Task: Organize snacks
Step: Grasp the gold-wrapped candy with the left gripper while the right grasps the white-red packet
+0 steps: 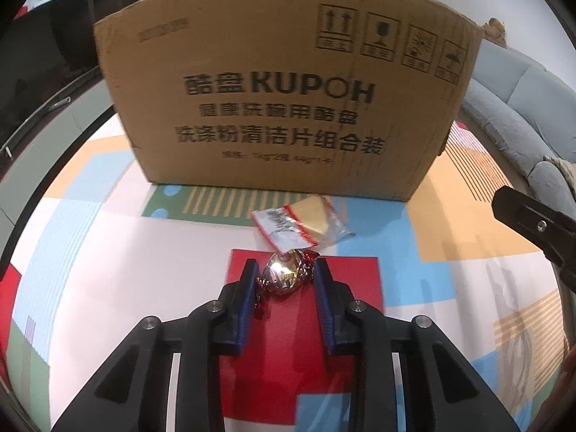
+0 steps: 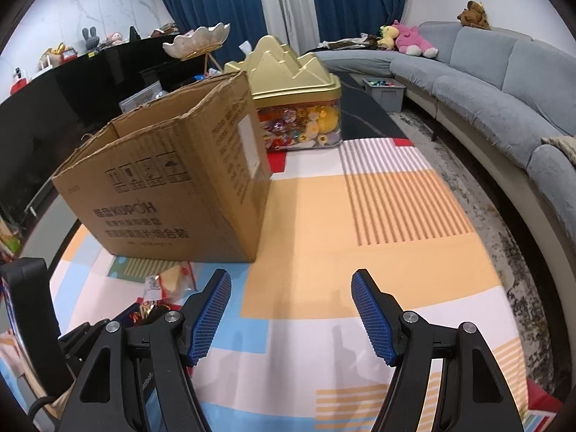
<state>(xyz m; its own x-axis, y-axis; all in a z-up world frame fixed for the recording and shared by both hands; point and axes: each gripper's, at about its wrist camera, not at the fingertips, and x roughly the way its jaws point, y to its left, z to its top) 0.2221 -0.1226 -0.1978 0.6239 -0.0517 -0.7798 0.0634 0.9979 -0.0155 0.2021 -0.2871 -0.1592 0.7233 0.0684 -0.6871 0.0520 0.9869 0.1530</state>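
A round foil-wrapped candy (image 1: 282, 277), silver and red, lies on a red patch of the play mat. My left gripper (image 1: 286, 273) is shut on it, its blue pads against the twisted wrapper ends. Just beyond lies a clear packet (image 1: 302, 225) with a yellow wedge inside, resting partly against the candy. Behind it stands an open cardboard box (image 1: 280, 100) printed KUPOH. In the right wrist view the same box (image 2: 172, 187) is at the left, with the packet (image 2: 169, 282) in front of it. My right gripper (image 2: 291, 280) hangs open over the mat, nothing between its fingers.
A clear tin with a gold mountain-shaped lid (image 2: 298, 115), full of sweets, stands behind the box. A grey sofa (image 2: 486, 82) curves along the right, with a small grey bin (image 2: 383, 91) by it. A black cabinet (image 2: 72, 100) lines the left. The patterned mat (image 2: 360, 216) covers the floor.
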